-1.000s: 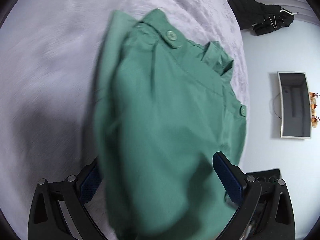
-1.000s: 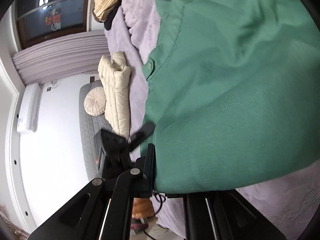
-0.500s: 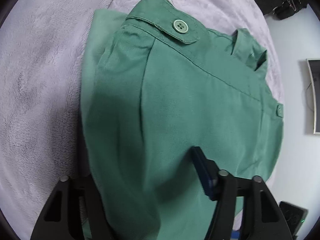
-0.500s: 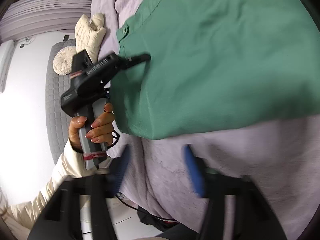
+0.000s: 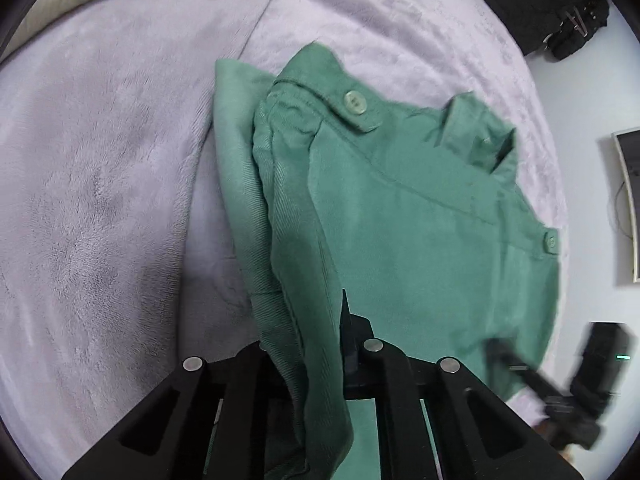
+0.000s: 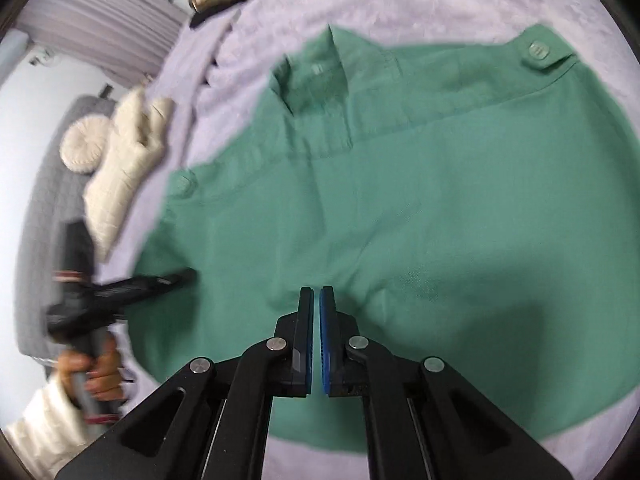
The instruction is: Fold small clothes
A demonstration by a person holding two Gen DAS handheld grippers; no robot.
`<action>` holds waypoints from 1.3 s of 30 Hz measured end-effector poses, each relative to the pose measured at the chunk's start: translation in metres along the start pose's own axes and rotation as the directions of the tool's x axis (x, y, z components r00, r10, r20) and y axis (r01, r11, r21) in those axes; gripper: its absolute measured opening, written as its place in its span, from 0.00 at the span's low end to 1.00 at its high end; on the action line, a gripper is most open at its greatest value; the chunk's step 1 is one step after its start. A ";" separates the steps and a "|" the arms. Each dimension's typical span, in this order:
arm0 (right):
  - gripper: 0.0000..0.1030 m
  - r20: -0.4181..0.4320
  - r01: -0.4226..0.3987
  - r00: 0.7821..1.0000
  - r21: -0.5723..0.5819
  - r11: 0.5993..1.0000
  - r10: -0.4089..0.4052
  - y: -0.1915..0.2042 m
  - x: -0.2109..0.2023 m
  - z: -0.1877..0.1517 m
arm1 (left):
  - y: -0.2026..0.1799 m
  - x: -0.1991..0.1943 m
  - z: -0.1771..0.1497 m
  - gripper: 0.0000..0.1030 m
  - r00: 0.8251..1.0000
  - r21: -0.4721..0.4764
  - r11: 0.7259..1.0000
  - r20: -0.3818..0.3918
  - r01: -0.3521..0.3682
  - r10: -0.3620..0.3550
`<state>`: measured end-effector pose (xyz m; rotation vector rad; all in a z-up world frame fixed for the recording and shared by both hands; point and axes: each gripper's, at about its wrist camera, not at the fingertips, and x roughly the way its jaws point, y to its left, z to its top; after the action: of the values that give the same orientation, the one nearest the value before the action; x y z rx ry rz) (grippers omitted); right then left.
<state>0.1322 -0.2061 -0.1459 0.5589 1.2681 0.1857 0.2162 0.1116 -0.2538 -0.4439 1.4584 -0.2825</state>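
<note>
A small green shirt (image 6: 400, 208) with green buttons lies folded on the lilac plush bed cover (image 6: 360, 8), collar to the far side. My left gripper (image 5: 320, 344) is shut on the shirt's near side edge (image 5: 304, 320), the cloth draping between its fingers; it also shows in the right wrist view (image 6: 176, 278) at the shirt's left edge. My right gripper (image 6: 316, 300) is shut and empty, its tips just over the middle of the shirt. It appears blurred in the left wrist view (image 5: 520, 364) at the shirt's right edge.
The lilac cover (image 5: 100, 200) spreads to the left of the shirt. A cream quilted garment (image 6: 128, 160) and a round cushion (image 6: 82, 146) lie on a grey sofa at the left. Black clothes (image 5: 556, 20) hang at the far right.
My right gripper let go of the shirt's edge, swung over the shirt and shut empty. My left gripper closed on the shirt's side edge. The shirt has settled flat on the cover.
</note>
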 end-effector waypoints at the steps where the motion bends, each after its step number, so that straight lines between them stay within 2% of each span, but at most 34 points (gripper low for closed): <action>1: 0.03 -0.013 0.013 1.000 0.002 1.000 -0.012 -0.005 0.013 -0.005 | -0.007 -0.008 0.000 0.11 1.000 0.005 1.000 0.016 0.027 -0.027; 3: 0.03 0.021 0.008 1.000 -0.018 1.000 -0.007 -0.011 0.016 -0.009 | -0.027 -0.023 0.001 0.11 0.997 0.040 0.997 0.044 0.060 -0.061; 10: 0.03 0.022 -0.063 0.998 0.013 0.998 0.062 -0.025 0.018 -0.004 | -0.124 -0.053 0.000 0.11 0.992 0.233 0.971 0.098 0.049 -0.073; 13: 0.03 0.012 -0.137 0.991 0.064 0.989 0.136 -0.039 0.013 -0.006 | -0.176 -0.053 -0.006 0.11 0.993 0.327 0.945 0.099 0.027 -0.063; 16: 0.07 0.030 -0.237 0.971 0.140 0.961 0.236 -0.060 -0.004 -0.013 | -0.227 -0.044 -0.010 0.11 0.995 0.409 0.913 0.092 0.006 -0.048; 19: 0.07 0.089 -0.301 0.953 0.182 0.936 0.290 -0.089 -0.037 -0.028 | -0.282 -0.021 -0.015 0.11 0.996 0.480 0.877 0.086 -0.011 -0.034; 23: 0.07 0.180 -0.340 0.937 0.266 0.902 0.300 -0.143 -0.076 -0.049 | -0.339 0.028 -0.029 0.12 0.999 0.553 0.833 0.037 -0.004 -0.020; 25: 0.07 0.203 -0.342 0.935 0.309 0.888 0.290 -0.168 -0.084 -0.056 | -0.364 0.063 -0.041 0.12 1.000 0.575 0.818 0.005 -0.007 0.004; 28: 0.07 0.209 -0.343 0.936 0.372 0.863 0.282 -0.201 -0.083 -0.065 | -0.390 0.117 -0.066 0.12 0.994 0.609 0.790 -0.016 -0.075 0.107; 32: 0.07 0.231 -0.399 0.916 0.414 0.818 0.330 -0.223 -0.078 -0.071 | -0.406 0.157 -0.096 0.12 0.969 0.687 0.695 0.058 -0.213 0.240; 33: 0.07 0.232 -0.403 0.914 0.414 0.816 0.334 -0.224 -0.076 -0.071 | -0.406 0.157 -0.100 0.17 0.966 0.696 0.682 0.073 -0.226 0.246; 34: 0.07 0.234 -0.408 0.912 0.413 0.814 0.338 -0.224 -0.076 -0.072 | -0.407 0.153 -0.102 0.24 0.973 0.702 0.682 0.064 -0.203 0.223; 36: 0.07 0.240 -0.420 0.906 0.415 0.807 0.349 -0.228 -0.076 -0.074 | -0.410 0.141 -0.103 0.48 0.988 0.697 0.706 0.026 -0.126 0.150; 37: 0.07 0.242 -0.425 0.904 0.418 0.803 0.352 -0.232 -0.077 -0.075 | -0.413 0.133 -0.105 0.53 0.994 0.702 0.706 0.020 -0.091 0.108; 38: 0.07 0.245 -0.429 0.902 0.422 0.799 0.355 -0.233 -0.077 -0.075 | -0.418 0.125 -0.108 0.66 0.996 0.721 0.689 0.027 -0.079 0.086; 39: 0.07 0.247 -0.431 0.901 0.426 0.796 0.356 -0.232 -0.078 -0.075 | -0.423 0.118 -0.112 0.78 0.997 0.749 0.658 0.045 -0.080 0.070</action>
<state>-0.0006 -0.4156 -0.2084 1.2456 1.0278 0.1762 0.1513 -0.3295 -0.1724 0.3025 1.2071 -0.7816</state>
